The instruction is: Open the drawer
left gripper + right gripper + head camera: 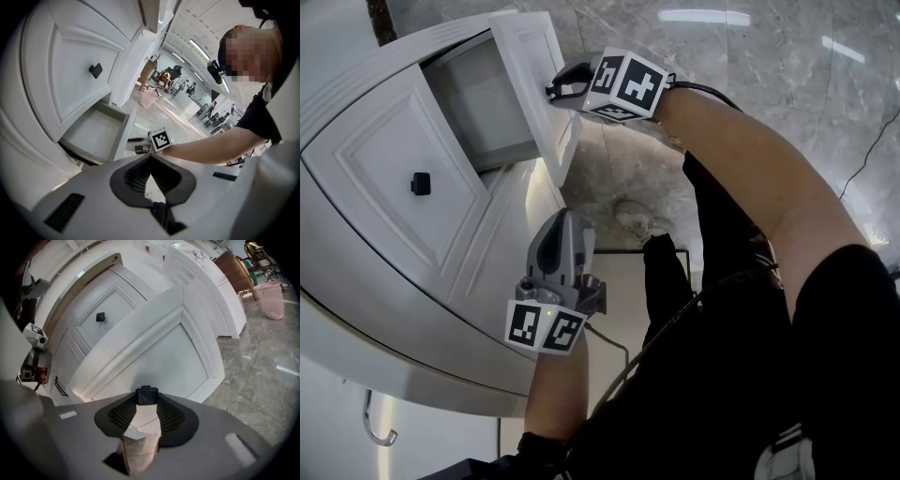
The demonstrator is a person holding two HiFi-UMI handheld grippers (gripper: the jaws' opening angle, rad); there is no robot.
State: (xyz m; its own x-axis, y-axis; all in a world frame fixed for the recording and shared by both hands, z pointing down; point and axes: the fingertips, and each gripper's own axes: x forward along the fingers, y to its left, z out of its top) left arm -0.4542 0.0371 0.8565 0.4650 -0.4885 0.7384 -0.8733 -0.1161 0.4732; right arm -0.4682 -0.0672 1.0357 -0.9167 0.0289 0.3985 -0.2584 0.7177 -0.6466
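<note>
A white drawer (483, 98) stands pulled out of a white cabinet (384, 272) above a grey marble floor (750, 56), its bare inside open to the head view. The right claw (553, 91) meets the drawer's front panel (159, 357) head-on, and its jaws are clenched on the small black square knob (146, 394) at the middle of that panel, one pad on each side of it. The knob sits right at the tips of the jaws, with the panel spreading out beyond them. The person's bare right forearm (741, 159) reaches across to it from the right.

The left claw (565, 217) hangs well apart from the drawer, lower in the head view, pointing down along the cabinet's face. Its jaws are closed together with nothing between them. A second black knob (420, 184) sits on the neighbouring cabinet panel, untouched. From the left gripper view, the open drawer lies beyond the closed tips (150, 157), off to the left.
</note>
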